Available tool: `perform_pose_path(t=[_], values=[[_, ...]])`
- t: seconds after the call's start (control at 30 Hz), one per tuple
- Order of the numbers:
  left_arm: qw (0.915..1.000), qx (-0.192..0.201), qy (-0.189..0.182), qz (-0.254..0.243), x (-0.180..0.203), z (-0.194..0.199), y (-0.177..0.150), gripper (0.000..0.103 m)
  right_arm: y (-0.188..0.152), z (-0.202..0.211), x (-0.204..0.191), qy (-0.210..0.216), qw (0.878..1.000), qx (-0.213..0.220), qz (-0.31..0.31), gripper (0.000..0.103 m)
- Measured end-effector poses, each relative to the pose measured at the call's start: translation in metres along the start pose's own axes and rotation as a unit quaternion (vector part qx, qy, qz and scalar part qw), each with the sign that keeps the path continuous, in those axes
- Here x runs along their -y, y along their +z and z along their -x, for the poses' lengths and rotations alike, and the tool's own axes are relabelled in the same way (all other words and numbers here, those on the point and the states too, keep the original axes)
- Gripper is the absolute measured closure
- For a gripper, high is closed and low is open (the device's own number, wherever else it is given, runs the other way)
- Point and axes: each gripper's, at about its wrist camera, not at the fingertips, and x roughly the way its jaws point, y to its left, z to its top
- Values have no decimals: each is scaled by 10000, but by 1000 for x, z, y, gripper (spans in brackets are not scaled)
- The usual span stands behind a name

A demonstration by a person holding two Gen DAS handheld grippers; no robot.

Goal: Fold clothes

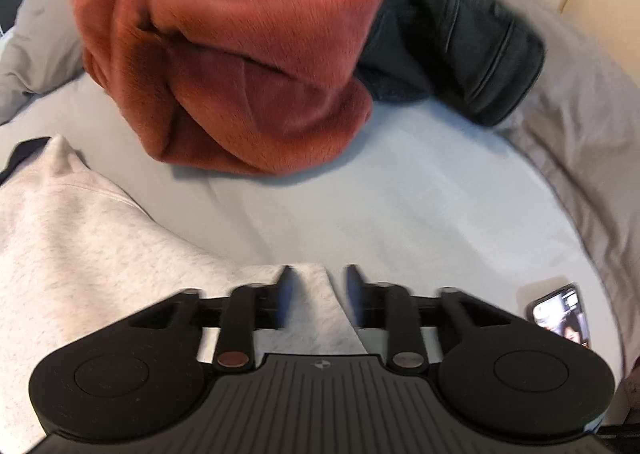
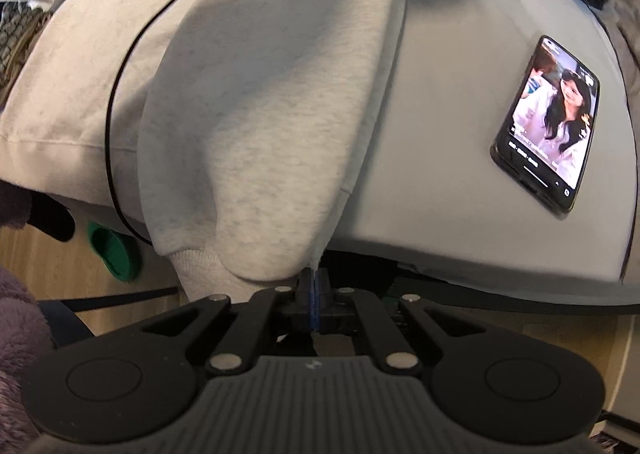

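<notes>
A light grey sweatshirt [image 1: 100,246] lies on the pale bed sheet [image 1: 400,194] at the lower left of the left wrist view. Its corner reaches in between the fingers of my left gripper [image 1: 319,282], which stand apart without pressing on it. In the right wrist view the same sweatshirt [image 2: 272,114] hangs over the bed's edge, ribbed cuff lowest. My right gripper [image 2: 316,278] is shut on the sweatshirt's seam edge. A rust-red fleece garment [image 1: 240,54] is heaped on the bed beyond the left gripper, with a dark garment [image 1: 460,46] behind it to the right.
A phone [image 2: 548,122] with a lit screen lies on the sheet to the right, also seen as the phone [image 1: 560,314] by the left gripper. A cream pillow [image 2: 80,94] with a black cable [image 2: 116,94] across it lies left. Below the bed's edge are a green slipper [image 2: 114,250] and purple fleece [image 2: 20,334].
</notes>
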Motion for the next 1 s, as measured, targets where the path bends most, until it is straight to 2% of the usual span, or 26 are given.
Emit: perform_pose_path(t=[0.03,0.17,0.33,0.37,0.4,0.43,0.47,0.53,0.67,0.7,0.8,1.0], values=[[9999,144,-11,24,-1,10,-3,51,0,0,-1,-44,10000,-12,26,98],[9987,467,-162,-154,-5,50,-27,50,0,6,-9,-264,9995,36,147,98],[9981,541,-231,-204,-14,98,-73,51,2,21,-21,-534,9978,204,323,96],[9981,539,-206,-211,-16,108,-83,51,3,25,-24,-603,9972,265,341,89],[9982,529,-182,-236,-16,117,-93,51,2,29,-26,-696,9963,361,356,66],[9981,517,-165,-282,-14,126,-106,51,2,35,-29,-790,9949,486,385,54],[9980,505,-180,-320,-13,133,-118,51,3,42,-31,-873,9933,624,420,49],[9979,473,-283,-351,-12,144,-143,51,6,55,-38,-953,9900,907,516,49],[9970,438,-546,-332,-7,154,-191,63,15,75,-57,-641,9828,1508,849,52],[9965,448,-613,-340,-6,154,-202,65,17,75,-63,-554,9811,1596,944,57],[9958,383,-810,-182,-5,146,-225,68,27,58,-79,-403,9808,1422,1275,75],[9977,-11,-662,-123,-9,122,-253,67,34,14,-97,-697,9796,717,1741,73]])
